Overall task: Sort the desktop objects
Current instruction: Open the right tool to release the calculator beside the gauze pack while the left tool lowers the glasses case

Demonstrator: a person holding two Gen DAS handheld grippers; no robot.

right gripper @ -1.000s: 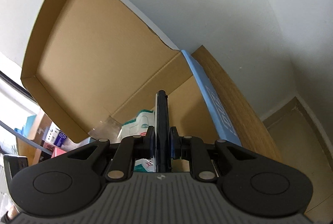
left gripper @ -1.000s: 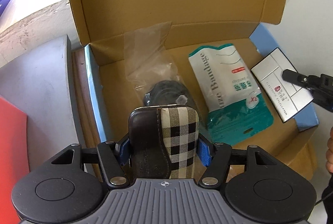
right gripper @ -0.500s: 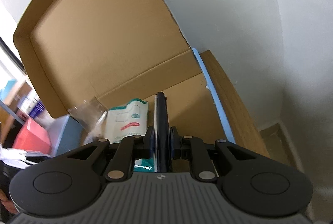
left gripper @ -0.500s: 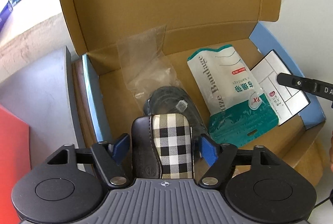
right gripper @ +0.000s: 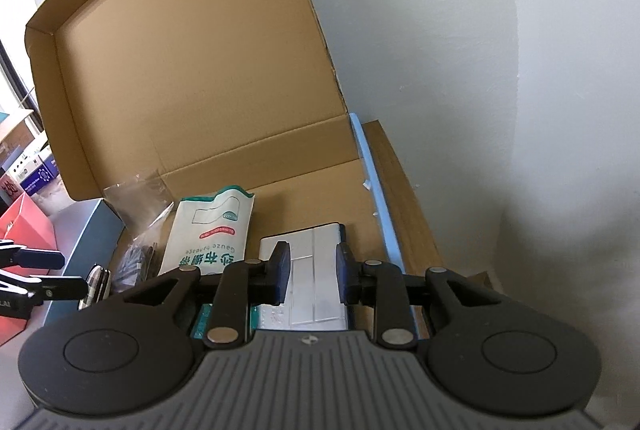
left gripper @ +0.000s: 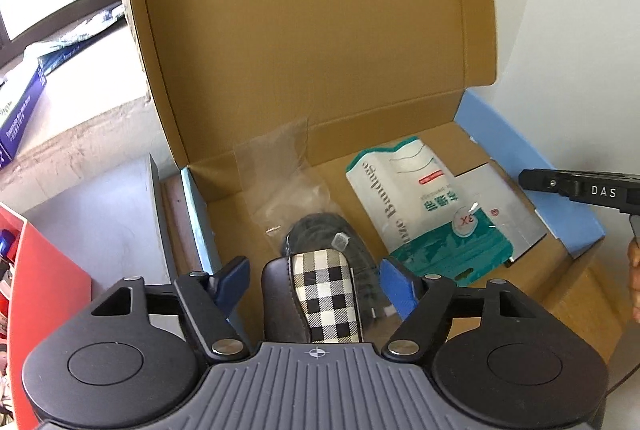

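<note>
An open cardboard box [left gripper: 420, 134] holds a plaid and brown leather case [left gripper: 316, 294], a clear bag of black cable [left gripper: 320, 230], a green and white gauze bandage pouch [left gripper: 420, 202] and a flat silver calculator [left gripper: 500, 206]. My left gripper [left gripper: 316, 282] is open, its blue pads apart on either side of the case. My right gripper [right gripper: 310, 276] is open above the calculator [right gripper: 312, 270], which lies flat in the box beside the pouch [right gripper: 212, 234]. The right gripper's finger shows in the left wrist view [left gripper: 576, 186].
The box lid [right gripper: 180, 70] stands upright against a white wall [right gripper: 480, 70]. A grey-blue box [left gripper: 112, 214] and a red box [left gripper: 36, 294] lie left of the cardboard box. Blue packages [left gripper: 24, 110] sit by a window at far left.
My left gripper opened and let go of the plaid case, which now lies in the box. My right gripper opened and released the calculator, now flat beside the pouch.
</note>
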